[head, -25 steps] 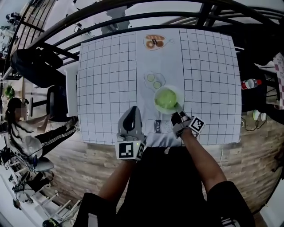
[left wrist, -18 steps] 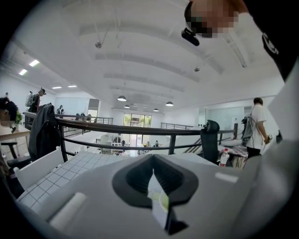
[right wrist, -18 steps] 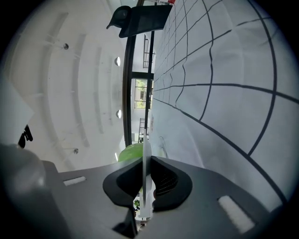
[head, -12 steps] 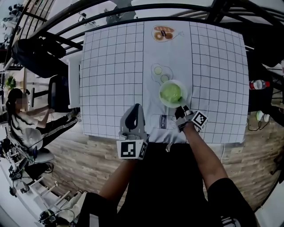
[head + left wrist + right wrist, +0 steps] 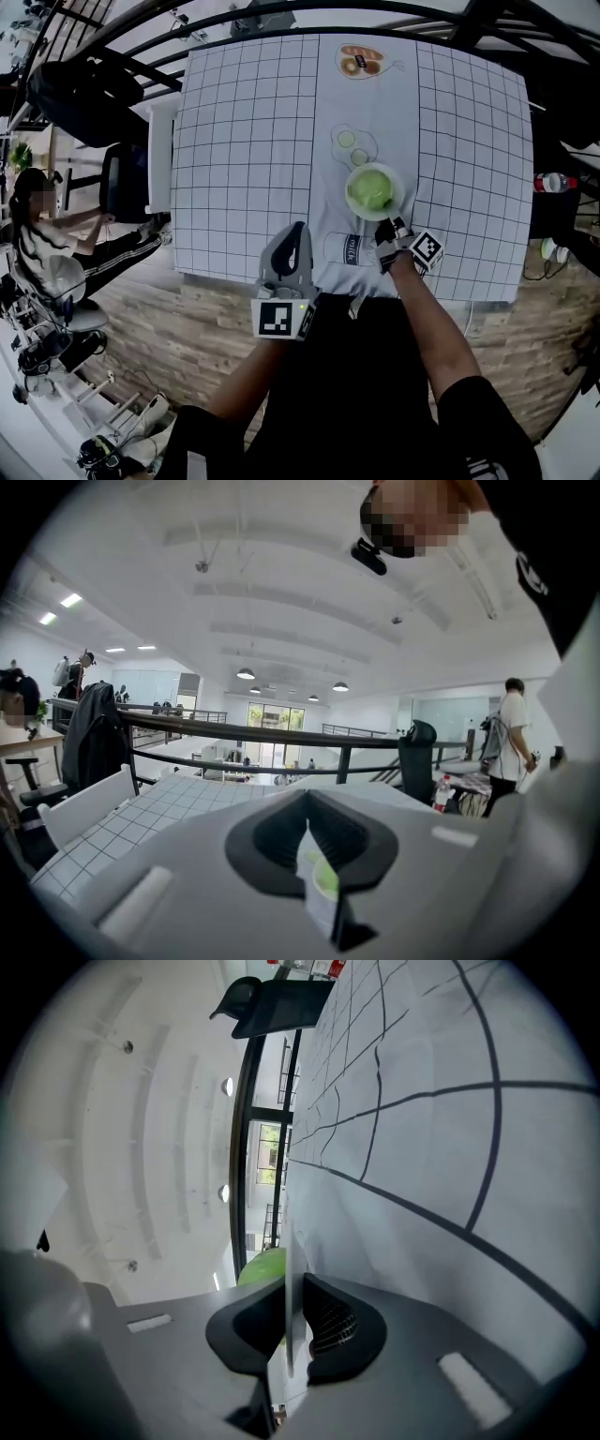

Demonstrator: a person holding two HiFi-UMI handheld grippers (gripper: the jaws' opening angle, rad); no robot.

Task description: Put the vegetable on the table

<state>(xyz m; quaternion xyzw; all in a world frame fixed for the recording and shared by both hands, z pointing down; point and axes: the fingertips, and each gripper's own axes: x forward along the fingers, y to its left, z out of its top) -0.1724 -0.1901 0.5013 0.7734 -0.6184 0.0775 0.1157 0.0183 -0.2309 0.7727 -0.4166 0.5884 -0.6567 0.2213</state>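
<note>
A white plate with a green leafy vegetable on it is at the front middle of the grid-cloth table. My right gripper is shut on the plate's near rim. In the right gripper view the thin white plate rim runs between the pads, with the vegetable behind it. My left gripper hangs at the table's front edge, left of the plate, its jaws together and holding nothing. The left gripper points out over the table.
Printed on the cloth are cucumber slices, bread and a milk label. A white chair stands at the table's left edge, with a seated person beyond it. A red bottle lies at the right. A black railing runs behind the table.
The head camera has shifted, so the table sits higher and further right in the picture. The plate and both grippers keep their places relative to the table.
</note>
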